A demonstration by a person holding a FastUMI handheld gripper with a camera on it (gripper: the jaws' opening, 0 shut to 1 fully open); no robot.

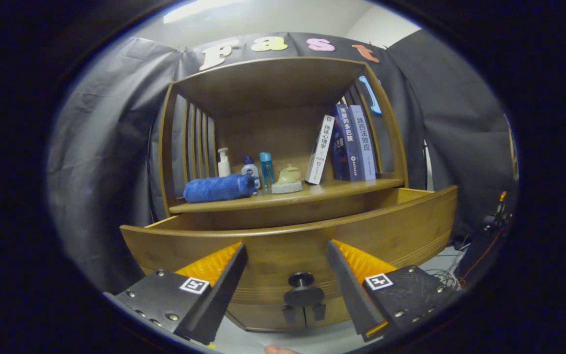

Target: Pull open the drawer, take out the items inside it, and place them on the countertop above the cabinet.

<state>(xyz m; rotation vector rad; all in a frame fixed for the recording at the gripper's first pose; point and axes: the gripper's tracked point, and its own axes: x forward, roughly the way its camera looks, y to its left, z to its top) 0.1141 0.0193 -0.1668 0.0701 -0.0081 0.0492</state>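
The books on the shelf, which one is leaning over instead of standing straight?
The white book, leftmost of the three, nearest the small teapot. It tilts against the two blue books, which stand nearly upright. The open gripper sits at the drawer front.

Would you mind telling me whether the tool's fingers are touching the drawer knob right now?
Apart. In the gripper view the tool is open, and the drawer knob sits between the fingers with drawer front visible on both sides of it.

You're in a recording booth dressed as a home corner: black cloth wall (106, 147) hung behind a wooden cabinet (283, 196), books (347, 145) and toiletry bottles (251, 169) on its shelf, cables (479, 246) trailing at the side.
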